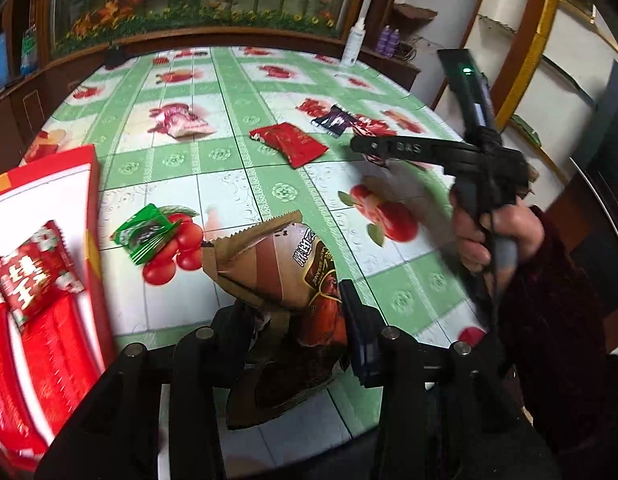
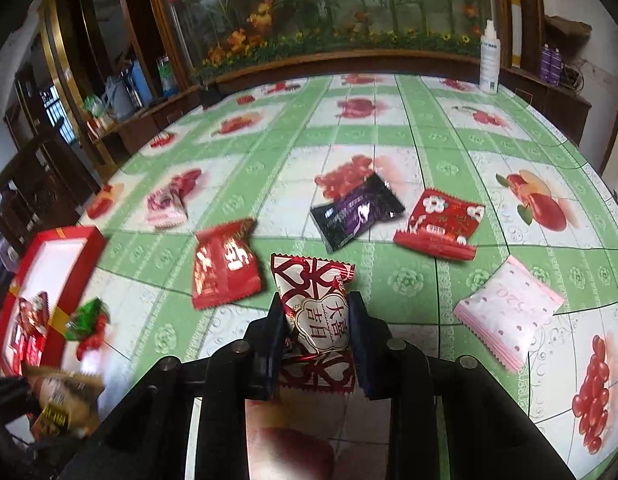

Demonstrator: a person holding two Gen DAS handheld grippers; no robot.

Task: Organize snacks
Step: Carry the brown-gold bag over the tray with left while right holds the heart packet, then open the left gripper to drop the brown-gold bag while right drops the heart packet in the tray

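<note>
My left gripper (image 1: 297, 312) is shut on a brown sesame snack packet (image 1: 285, 272), held above the table; the packet also shows in the right wrist view (image 2: 65, 400). A red box (image 1: 41, 280) with a red packet inside (image 1: 33, 272) lies just to the left; it also shows in the right wrist view (image 2: 49, 276). My right gripper (image 2: 315, 328) is shut on a red-and-white heart-patterned packet (image 2: 313, 304). Loose on the table lie a red packet (image 2: 225, 268), a black-purple packet (image 2: 357, 210), a red flowered packet (image 2: 441, 224), a pink packet (image 2: 509, 312), a pale pink packet (image 2: 167, 206) and a green packet (image 1: 145, 236).
The round table has a green fruit-print cloth (image 2: 409, 280). A white spray bottle (image 2: 489, 60) stands at the far edge. Wooden cabinets and a flower picture stand behind the table. The right hand with its gripper body (image 1: 489, 184) shows in the left wrist view.
</note>
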